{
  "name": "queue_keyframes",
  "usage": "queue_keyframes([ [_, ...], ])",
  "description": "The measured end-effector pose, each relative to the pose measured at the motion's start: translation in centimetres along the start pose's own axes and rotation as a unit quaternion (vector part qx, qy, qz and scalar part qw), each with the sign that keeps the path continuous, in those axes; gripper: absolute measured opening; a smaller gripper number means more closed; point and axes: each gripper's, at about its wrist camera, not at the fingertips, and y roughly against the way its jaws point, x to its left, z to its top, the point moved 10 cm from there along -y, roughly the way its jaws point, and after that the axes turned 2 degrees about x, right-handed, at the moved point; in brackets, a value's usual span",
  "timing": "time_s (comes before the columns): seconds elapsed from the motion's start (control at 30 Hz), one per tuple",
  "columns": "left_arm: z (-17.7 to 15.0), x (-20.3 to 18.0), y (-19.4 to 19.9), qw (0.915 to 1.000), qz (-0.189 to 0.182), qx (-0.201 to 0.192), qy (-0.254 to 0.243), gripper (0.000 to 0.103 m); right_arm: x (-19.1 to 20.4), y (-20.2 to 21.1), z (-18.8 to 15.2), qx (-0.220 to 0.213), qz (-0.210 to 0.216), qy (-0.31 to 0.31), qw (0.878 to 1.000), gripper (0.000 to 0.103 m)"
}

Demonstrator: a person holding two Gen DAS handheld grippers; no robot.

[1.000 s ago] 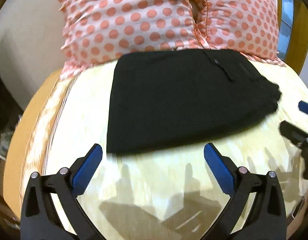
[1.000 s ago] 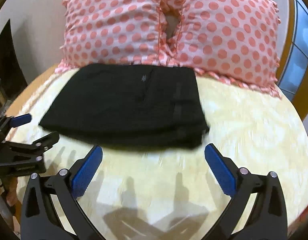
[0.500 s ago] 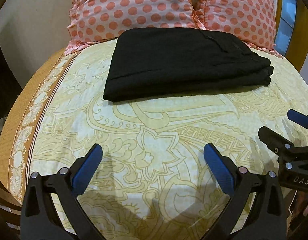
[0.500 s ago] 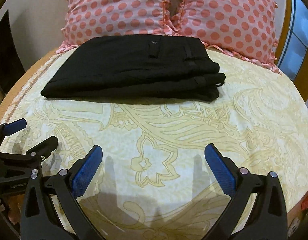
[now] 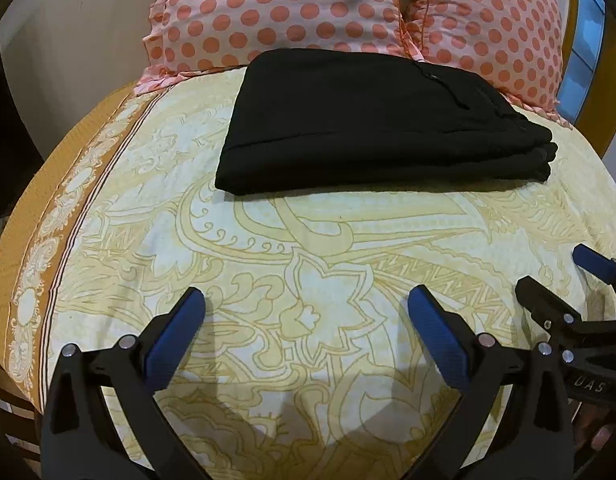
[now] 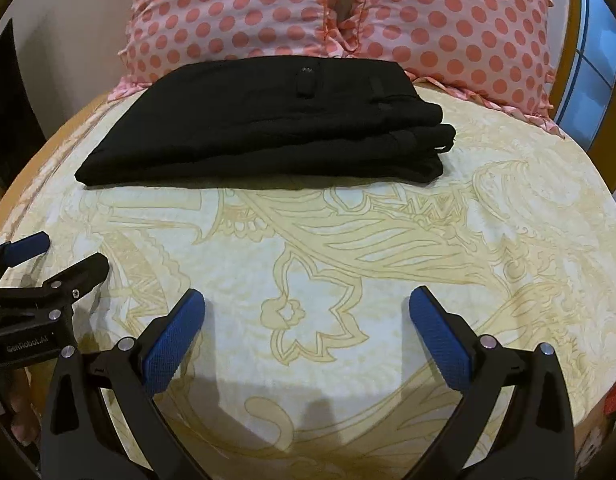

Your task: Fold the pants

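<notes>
While the left gripper hovered low over the bed, its blue-padded fingers stood wide apart with nothing between them but the patterned sheet. Likewise, the right gripper held its fingers wide, empty, above the same cream and yellow bedsheet. Each gripper showed at the edge of the other's view: the right one at the far right of the left wrist view, the left one at the far left of the right wrist view, both just beside one another and near the front edge of the bed.

Well apart from both sets of fingers, the black pants lay folded into a flat, layered rectangle toward the head of the bed. Stacked folded edges showed at the right end of the pile, and a small button tab sat on the top layer. No finger touched the cloth.

Behind the pants, touching or just overlapped by their far edge, two pink pillows with coral dots leaned side by side. An orange border ran along the left side of the sheet, and a window with a wooden frame showed at the right.
</notes>
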Motion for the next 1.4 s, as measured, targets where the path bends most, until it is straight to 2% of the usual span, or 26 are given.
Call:
queue_keyframes([
  [0.47,-0.12,0.0,0.24,0.9998,0.005,-0.015,0.009,0.101,-0.05,0.06,0.02,-0.005,0.002,0.001,1.0,0.102],
  [1.4,-0.13,-0.11,0.22,0.9999,0.004,-0.014,0.008,0.101,0.01,0.04,0.02,-0.005,0.001,-0.001,1.0,0.102],
])
